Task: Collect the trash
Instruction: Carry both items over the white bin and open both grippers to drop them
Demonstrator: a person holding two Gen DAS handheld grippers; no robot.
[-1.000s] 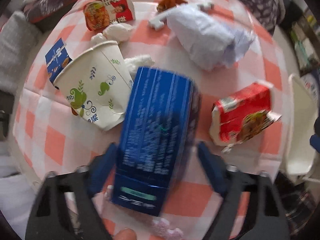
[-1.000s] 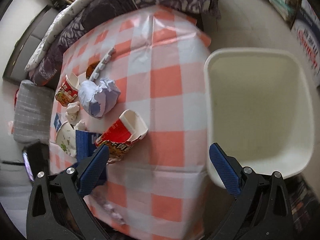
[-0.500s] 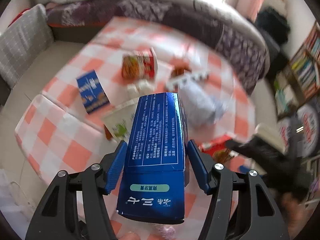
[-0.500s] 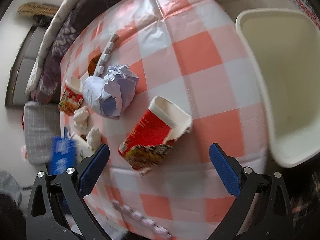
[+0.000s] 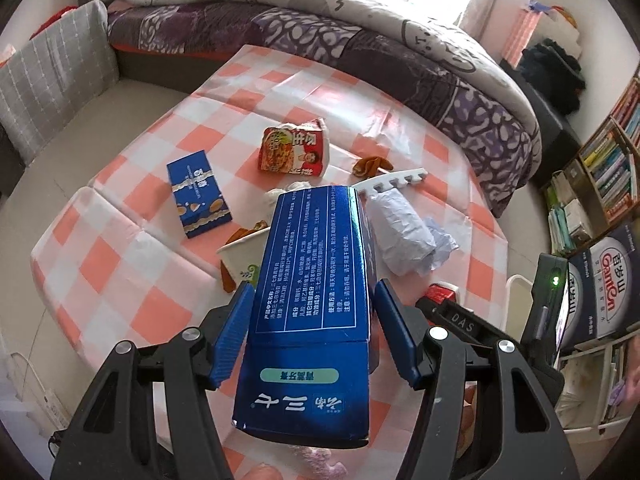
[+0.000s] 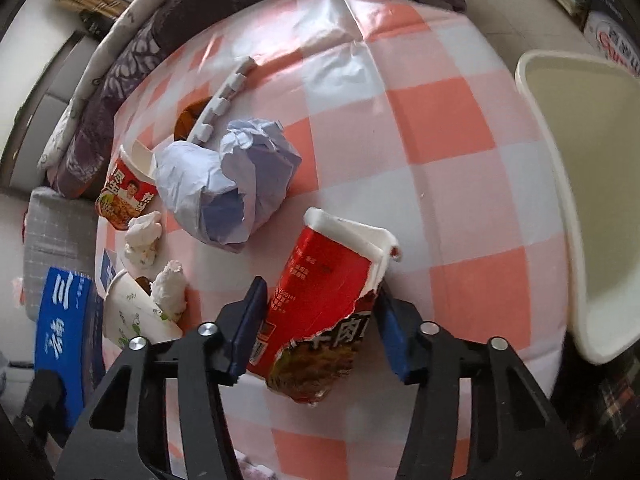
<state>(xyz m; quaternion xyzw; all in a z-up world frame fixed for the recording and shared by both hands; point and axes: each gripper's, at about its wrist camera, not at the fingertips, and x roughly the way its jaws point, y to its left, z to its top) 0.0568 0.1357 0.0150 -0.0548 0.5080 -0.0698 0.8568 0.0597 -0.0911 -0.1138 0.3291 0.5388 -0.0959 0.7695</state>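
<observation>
Step in hand: two pickups under way.
Left gripper [image 5: 314,330]: clamped on the blue box [image 5: 316,300], lifted above the desk [image 5: 120,256].
Right gripper [image 6: 320,326]: fingers flank the torn red cup [image 6: 320,312] lying on the desk; whether they touch it, I cannot tell.
Next: likely pinch the cup, then carry both to the white bin [image 6: 592,208] beside the desk.

The tall blue cardboard box [image 5: 310,308] sits between the left gripper's [image 5: 312,334] fingers, above the checked tablecloth [image 5: 120,264]. The torn red noodle cup [image 6: 320,304] lies between the right gripper's [image 6: 320,324] fingers, with the crumpled pale paper wrap [image 6: 228,184] behind it and the white plastic bin [image 6: 580,200] to its right.
</observation>
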